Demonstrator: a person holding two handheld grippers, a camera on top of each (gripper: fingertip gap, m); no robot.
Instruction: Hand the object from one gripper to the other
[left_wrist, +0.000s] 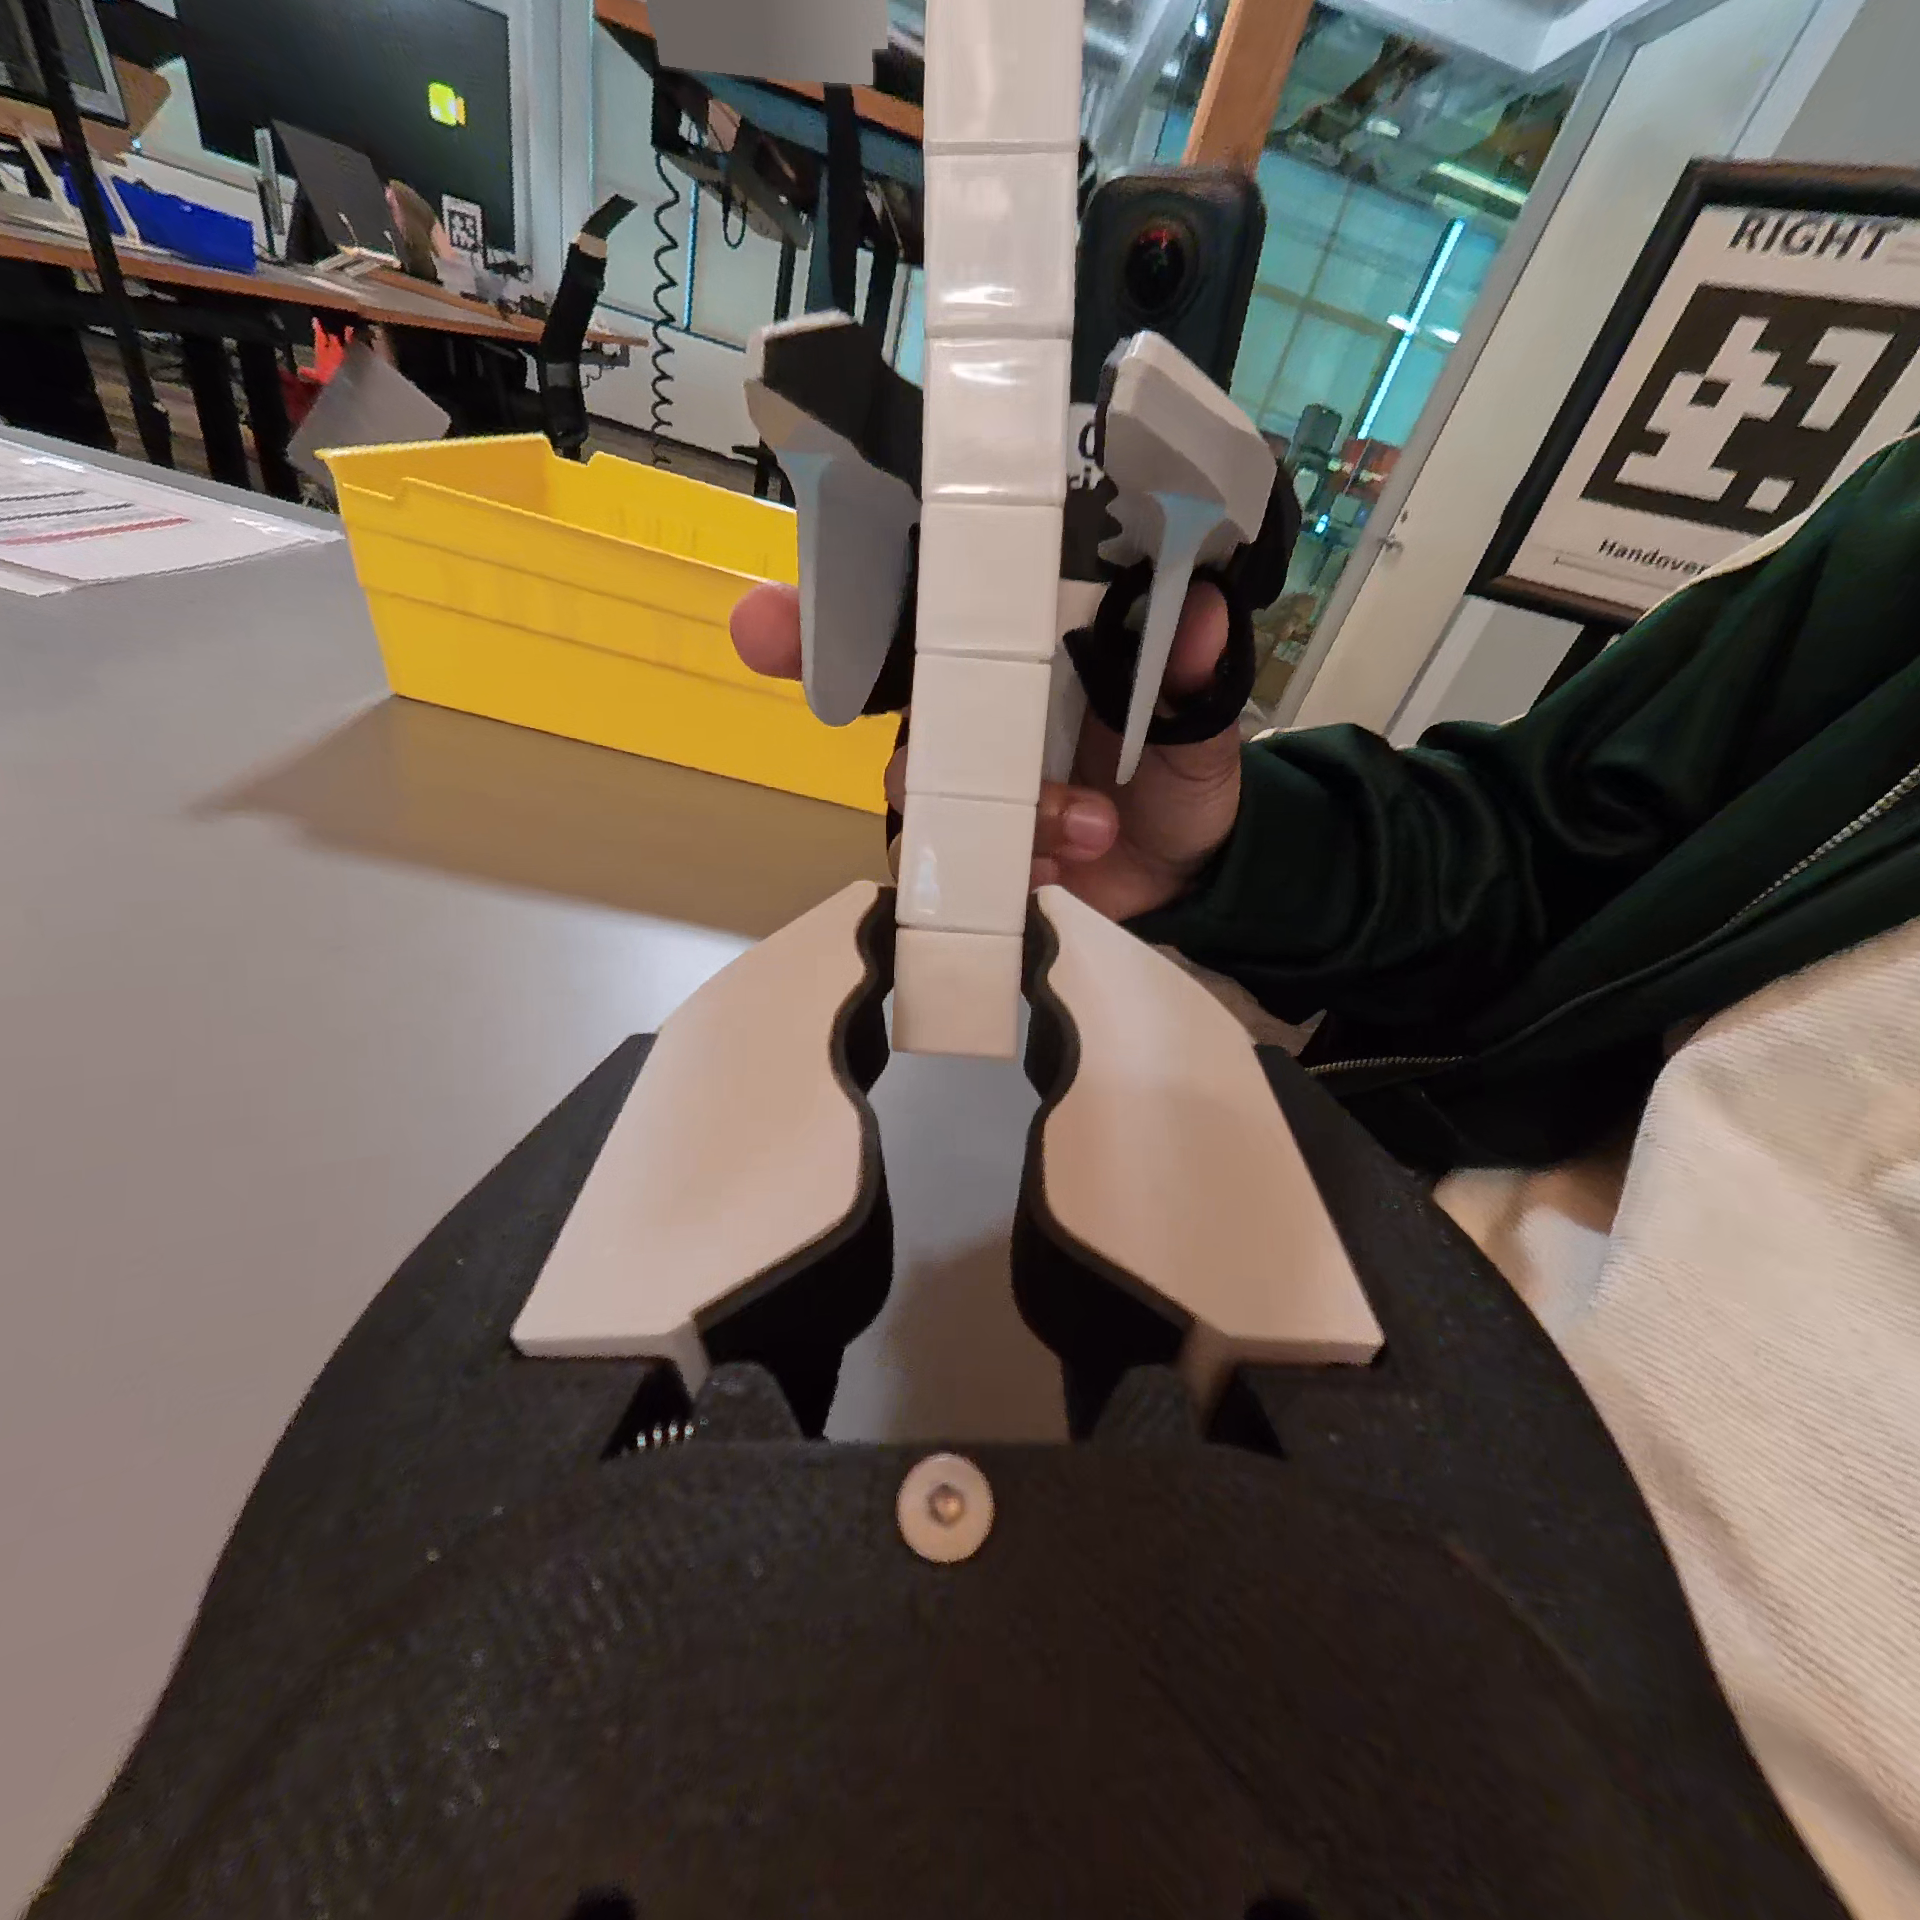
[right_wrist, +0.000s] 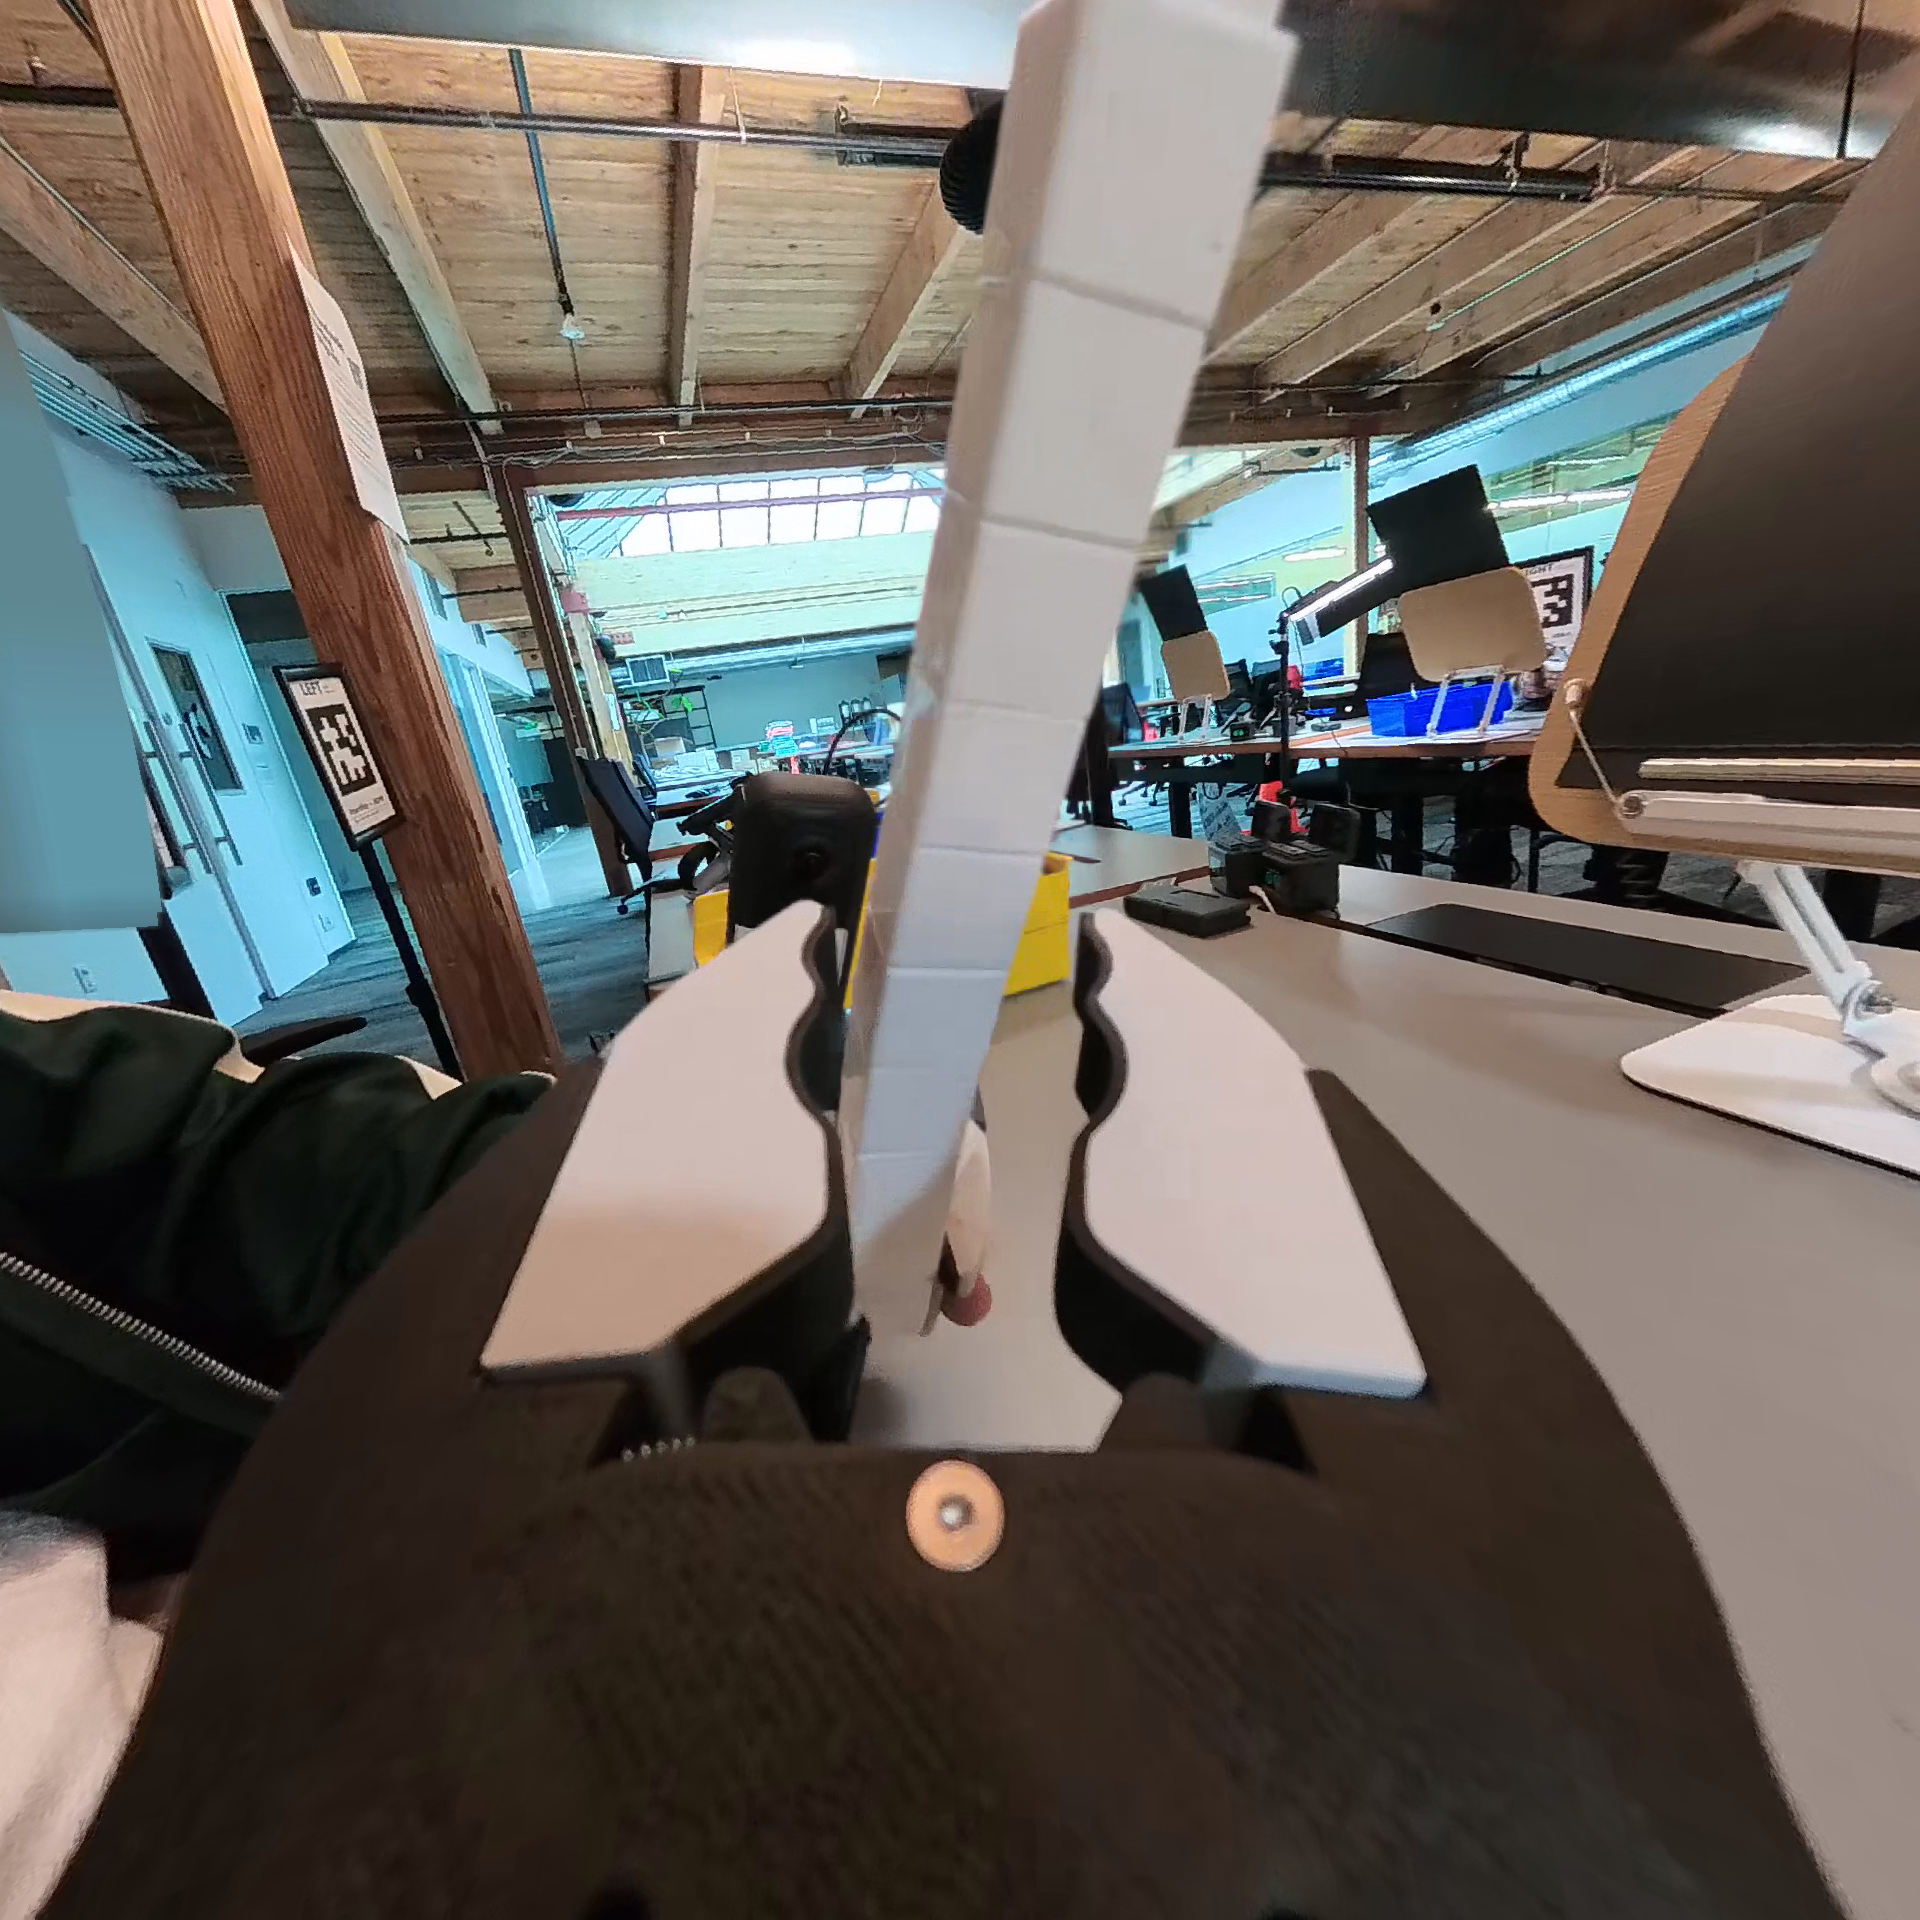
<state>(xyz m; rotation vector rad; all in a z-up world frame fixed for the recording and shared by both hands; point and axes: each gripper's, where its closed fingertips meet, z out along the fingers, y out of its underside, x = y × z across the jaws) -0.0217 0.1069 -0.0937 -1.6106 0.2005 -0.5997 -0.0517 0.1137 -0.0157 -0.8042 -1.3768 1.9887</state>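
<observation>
Gripping only the lowest segment of the white segmented strip, the left claw has its tips closed in against the strip's bottom end, so the long body rises almost upright above it with nothing to steady it. That short hold is the main risk, I judge: a strip pinched so near one end may pivot or slide out if nudged. Just beyond the left claw and higher up, the right claw sits spread around the strip's middle, its fingers on either side with clear gaps, holding nothing. In its own camera, the right claw shows the strip passing between the tips at a lean, nearer one side. Closing from there could push the strip sideways rather than clamp it squarely, and if the left claw let go early, the strip would likely fall to the grey bench below, or tip toward the yellow bin farther off.
</observation>
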